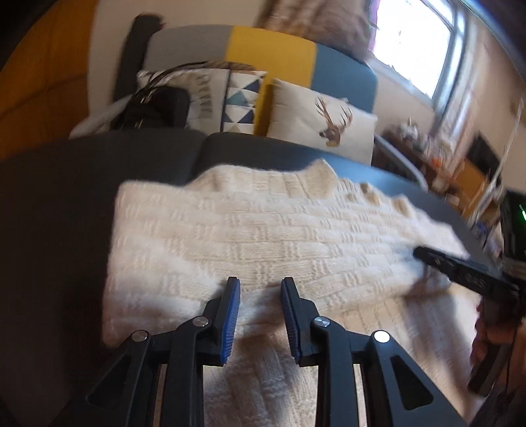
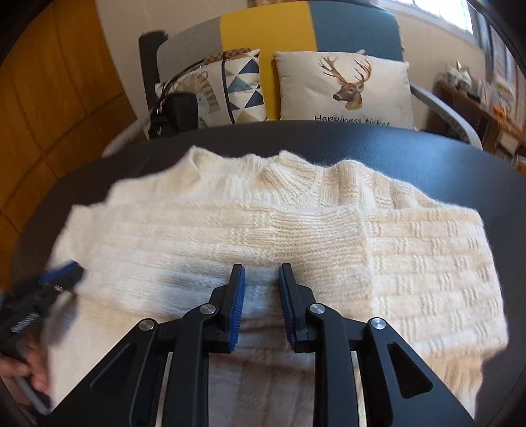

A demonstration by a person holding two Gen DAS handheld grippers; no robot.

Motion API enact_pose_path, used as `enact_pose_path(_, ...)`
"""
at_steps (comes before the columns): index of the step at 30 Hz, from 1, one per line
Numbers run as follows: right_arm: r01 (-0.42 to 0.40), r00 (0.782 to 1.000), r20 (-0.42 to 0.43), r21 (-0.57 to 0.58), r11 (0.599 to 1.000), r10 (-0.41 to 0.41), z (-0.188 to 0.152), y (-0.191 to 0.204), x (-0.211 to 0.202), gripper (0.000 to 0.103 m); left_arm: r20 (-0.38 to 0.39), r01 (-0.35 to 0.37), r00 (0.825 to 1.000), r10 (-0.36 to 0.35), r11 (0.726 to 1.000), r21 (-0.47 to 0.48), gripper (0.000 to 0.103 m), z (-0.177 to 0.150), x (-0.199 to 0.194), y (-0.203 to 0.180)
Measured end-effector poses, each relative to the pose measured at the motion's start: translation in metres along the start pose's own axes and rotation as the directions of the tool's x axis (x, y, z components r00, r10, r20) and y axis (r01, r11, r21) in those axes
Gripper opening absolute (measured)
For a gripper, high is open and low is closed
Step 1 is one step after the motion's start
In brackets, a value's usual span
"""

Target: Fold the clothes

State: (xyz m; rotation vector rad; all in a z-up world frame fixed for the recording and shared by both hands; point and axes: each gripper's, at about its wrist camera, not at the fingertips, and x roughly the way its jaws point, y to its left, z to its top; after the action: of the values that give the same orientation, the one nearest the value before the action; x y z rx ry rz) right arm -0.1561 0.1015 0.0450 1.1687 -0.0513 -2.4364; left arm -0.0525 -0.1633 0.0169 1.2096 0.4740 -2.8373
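A cream knit sweater [image 2: 263, 236] lies spread across a dark round table [image 2: 427, 164], its ribbed collar [image 2: 289, 177] toward the far edge and both sleeves folded in across the body. The right gripper [image 2: 262, 282] hangs just above the middle of the garment, its blue-padded fingers [image 2: 238, 295] parted by a narrow gap with nothing between them. The left gripper [image 1: 260, 295] sits over the sweater's near edge, likewise slightly apart and empty, though motion blur makes it hard to say whether its tips touch the wool. Beyond the table stands a grey, yellow and blue chair [image 2: 269, 29] holding a deer-print cushion [image 2: 345, 88] and a triangle-patterned cushion [image 2: 243, 88].
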Motion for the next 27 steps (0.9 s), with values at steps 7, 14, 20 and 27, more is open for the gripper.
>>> enact_pose_path(7,-0.153,0.988,-0.013,0.004,0.988,0.153,-0.026,0.037,-0.016,0.036,0.011,0.029,1.0,-0.029,0.999,-0.022,0.027,-0.002,0.0,0.005)
enact_pose_path(14,-0.281,0.958,-0.023,0.147,0.948,0.287,-0.039,0.04,-0.004,0.036,0.028,0.122,0.992,-0.119,0.987,-0.104,0.027,-0.002,0.001,0.02)
enact_pose_path(20,-0.374,0.92,0.017,0.335,0.865,0.392,-0.048,0.025,0.005,0.04,0.034,0.123,0.992,-0.12,0.987,-0.106,0.027,-0.002,0.003,0.018)
enact_pose_path(27,-0.421,0.89,0.107,0.565,0.709,0.443,-0.052,-0.012,0.021,0.014,0.039,0.122,0.992,-0.119,0.987,-0.105,0.027,-0.003,0.003,0.018)
